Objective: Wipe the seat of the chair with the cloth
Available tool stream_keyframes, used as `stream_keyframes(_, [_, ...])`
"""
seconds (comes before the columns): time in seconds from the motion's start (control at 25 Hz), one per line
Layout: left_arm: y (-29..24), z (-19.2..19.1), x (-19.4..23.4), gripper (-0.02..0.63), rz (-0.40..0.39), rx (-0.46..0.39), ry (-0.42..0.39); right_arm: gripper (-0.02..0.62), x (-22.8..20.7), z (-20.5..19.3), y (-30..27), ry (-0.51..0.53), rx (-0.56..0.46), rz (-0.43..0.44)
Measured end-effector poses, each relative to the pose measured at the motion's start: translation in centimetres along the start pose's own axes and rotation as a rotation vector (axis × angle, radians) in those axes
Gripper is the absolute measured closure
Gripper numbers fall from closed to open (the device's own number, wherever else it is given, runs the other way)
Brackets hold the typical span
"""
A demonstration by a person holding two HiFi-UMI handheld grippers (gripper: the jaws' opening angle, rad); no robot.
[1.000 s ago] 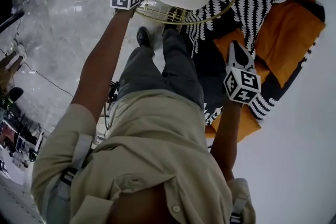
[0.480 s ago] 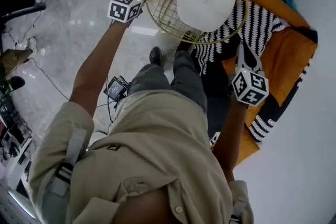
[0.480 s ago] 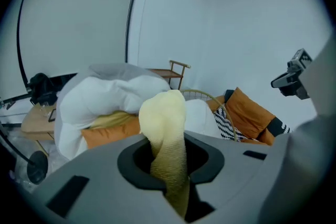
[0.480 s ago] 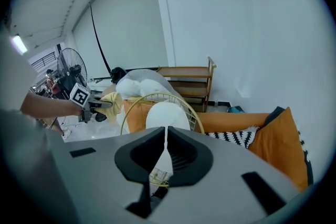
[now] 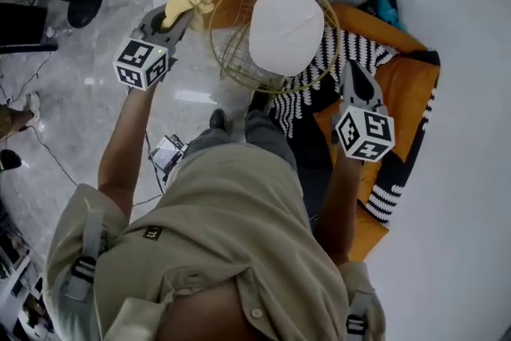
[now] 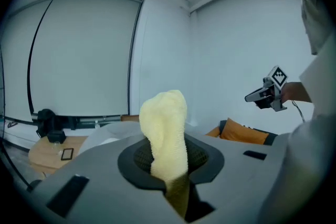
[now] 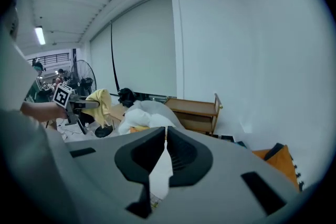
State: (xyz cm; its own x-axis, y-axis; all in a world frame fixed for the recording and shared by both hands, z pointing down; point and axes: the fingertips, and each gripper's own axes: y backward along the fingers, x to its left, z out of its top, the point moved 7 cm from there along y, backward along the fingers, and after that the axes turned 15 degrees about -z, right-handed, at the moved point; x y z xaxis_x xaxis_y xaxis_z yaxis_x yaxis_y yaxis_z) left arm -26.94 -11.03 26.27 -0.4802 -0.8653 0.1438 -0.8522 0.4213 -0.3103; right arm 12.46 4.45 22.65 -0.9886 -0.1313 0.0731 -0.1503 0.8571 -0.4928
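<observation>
Left hand-held gripper [image 6: 168,162] was clamped on the yellow cloth [image 6: 165,123], which stood up out of its jaws. It was held beyond the chair's [image 5: 231,52] left rim, clear of the white seat [image 5: 286,32]. Right hand-held gripper [image 7: 164,147] had its jaws nearly together on nothing, off the chair's right rim. By my judgement no wiping was under way, and the seat remained to be done. The head view alone showed cloth and seat together, while the gripper views showed how the jaws stood.

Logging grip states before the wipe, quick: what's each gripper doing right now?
Left gripper: closed on the cloth.
Right gripper: closed, holding nothing.
</observation>
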Motion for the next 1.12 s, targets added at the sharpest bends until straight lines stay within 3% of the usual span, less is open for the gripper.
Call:
stream_keyframes(0.32, [8.4,8.4,-5.1,0.532,0.008,-0.174,-0.181,0.569,1.8,6.5,7.0,0.020,-0.221,0.029])
stream_keyframes(0.48, [11.6,11.3,-7.2,0.532,0.014,-0.219,-0.252,0.574,2.7,8.4,10.0,0.062,-0.296,0.013])
stream_keyframes(0.72, [16.2,11.3,-9.6,0.532,0.008,-0.212,-0.342,0.574,4.6,9.3,14.5,0.080,-0.358,0.018])
stream_keyframes(0.84, [17.1,11.5,-10.6,0.532,-0.012,-0.251,-0.351,0.574,4.9,9.1,16.0,0.077,-0.373,0.004])
stream_keyframes(1.12, [18.7,10.1,-11.3,0.532,-0.040,-0.231,-0.344,0.574,5.7,8.4,18.3,0.079,-0.366,-0.016])
